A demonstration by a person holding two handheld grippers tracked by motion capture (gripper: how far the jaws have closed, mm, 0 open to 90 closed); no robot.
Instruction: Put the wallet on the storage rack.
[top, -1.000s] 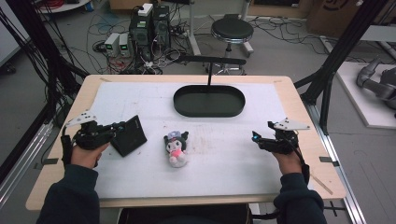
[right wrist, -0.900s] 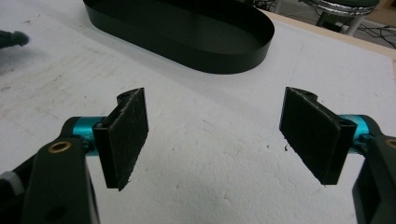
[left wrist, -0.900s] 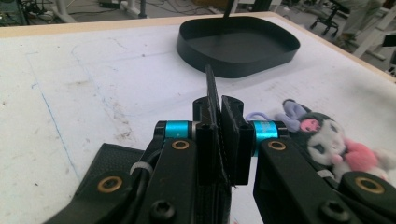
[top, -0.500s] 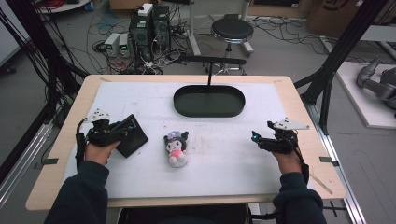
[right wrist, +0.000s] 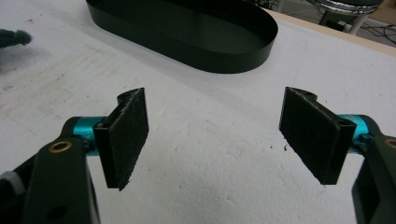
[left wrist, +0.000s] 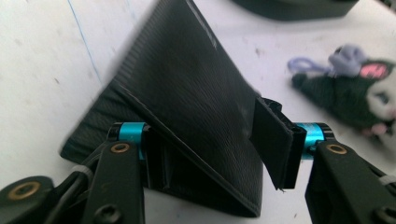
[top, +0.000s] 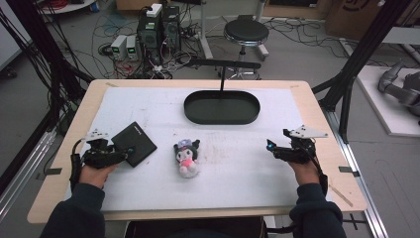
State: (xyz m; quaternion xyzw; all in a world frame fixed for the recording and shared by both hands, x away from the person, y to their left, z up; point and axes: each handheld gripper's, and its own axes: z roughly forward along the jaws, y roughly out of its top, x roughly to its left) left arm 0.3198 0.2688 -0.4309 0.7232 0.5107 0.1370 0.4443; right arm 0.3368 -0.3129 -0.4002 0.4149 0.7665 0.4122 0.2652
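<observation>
Left tongs [left wrist: 210, 140] clamp black wallet [left wrist: 187, 107]; right tongs [right wrist: 219, 140] gape, empty.

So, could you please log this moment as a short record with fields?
surface: white sheet on a wooden table
left gripper: jaws around a corner of the black wallet, grip not certain
right gripper: open, empty, over bare sheet
plush toy: lying at centre, untouched
black oval tray: empty, far side

Left gripper view: black wallet [left wrist: 187, 116] near corner hidden behind jaws, upper edges blurred; plush toy [left wrist: 359, 100] cut by right edge. Right gripper view: black tray [right wrist: 187, 32] cropped at top, possibly 1 third.
</observation>
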